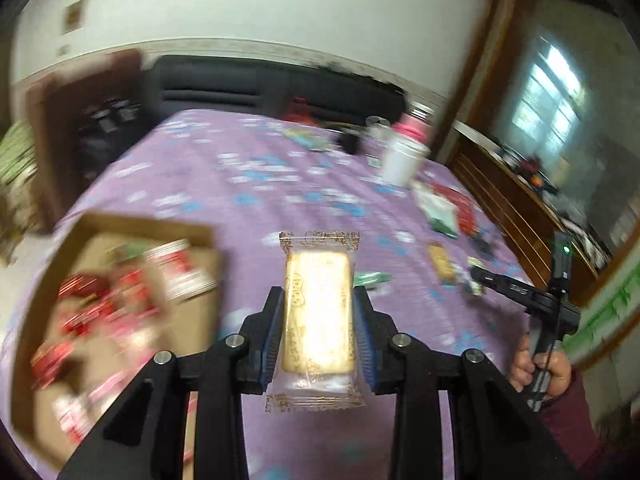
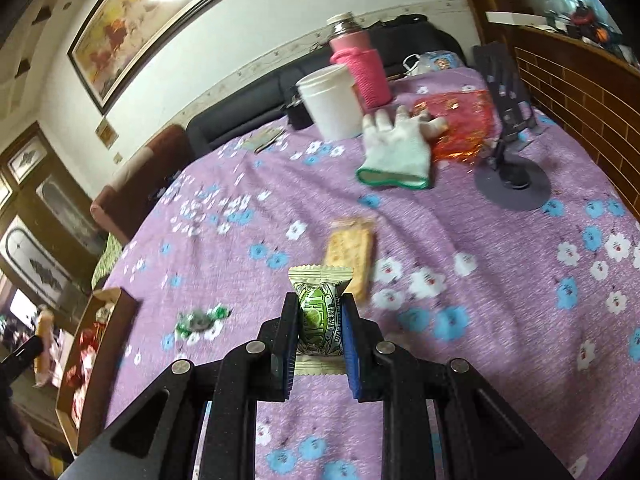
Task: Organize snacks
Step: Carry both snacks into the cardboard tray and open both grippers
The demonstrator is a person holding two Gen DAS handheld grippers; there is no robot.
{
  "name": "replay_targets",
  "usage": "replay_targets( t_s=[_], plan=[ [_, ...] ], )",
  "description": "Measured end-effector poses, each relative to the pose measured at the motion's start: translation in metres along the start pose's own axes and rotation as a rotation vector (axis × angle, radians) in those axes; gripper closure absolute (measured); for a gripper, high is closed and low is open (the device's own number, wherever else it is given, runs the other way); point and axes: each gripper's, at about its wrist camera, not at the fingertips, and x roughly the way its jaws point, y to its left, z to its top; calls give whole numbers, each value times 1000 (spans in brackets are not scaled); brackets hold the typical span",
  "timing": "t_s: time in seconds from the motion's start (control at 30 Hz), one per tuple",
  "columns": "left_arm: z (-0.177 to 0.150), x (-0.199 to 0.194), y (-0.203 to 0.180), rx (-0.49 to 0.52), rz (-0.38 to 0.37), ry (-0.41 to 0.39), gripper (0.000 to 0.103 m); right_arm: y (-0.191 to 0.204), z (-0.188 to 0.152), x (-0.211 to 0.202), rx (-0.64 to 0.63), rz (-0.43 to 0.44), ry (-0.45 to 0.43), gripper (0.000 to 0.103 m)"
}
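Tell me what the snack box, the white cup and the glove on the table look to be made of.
Snack box: brown cardboard, matte, by its raw tan walls. White cup: probably plastic or foam, smooth and opaque; the look leaves it open. Glove: knitted white fabric with a green-edged cuff, soft and limp on the tablecloth.

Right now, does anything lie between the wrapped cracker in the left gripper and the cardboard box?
Nothing visible does. The left gripper is shut on the wrapped cracker, and the cardboard box lies just to its left. Only bare purple tablecloth shows between them. The view is motion-blurred, so small items could be missed.
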Motion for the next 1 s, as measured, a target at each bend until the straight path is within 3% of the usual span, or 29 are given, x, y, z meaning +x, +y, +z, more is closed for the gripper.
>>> replay_targets(
  t_s=[0.13, 0.23, 0.5, 0.67, 0.93, 1.0],
  plan=[
    [-27, -37, 69, -133, 85, -17, 70, 33, -9, -3, -67, -3, 6, 82],
    [-45, -49, 103, -176, 169, -12, 70, 72, -19, -9, -112, 59, 21, 82],
    [-78, -56, 148, -230, 304, 7, 70, 210, -63, -7, -346, 217, 117, 81],
    [-81, -53, 163, -241, 306, 21, 70, 286, -99, 15, -454, 300, 203, 81],
    [-79, -45, 188, -299, 306, 41, 69, 358, -132, 62, -557, 300, 285, 81],
    [-79, -48, 190, -305, 301, 27, 63, 370, -136, 74, -574, 285, 296, 81]
  ],
)
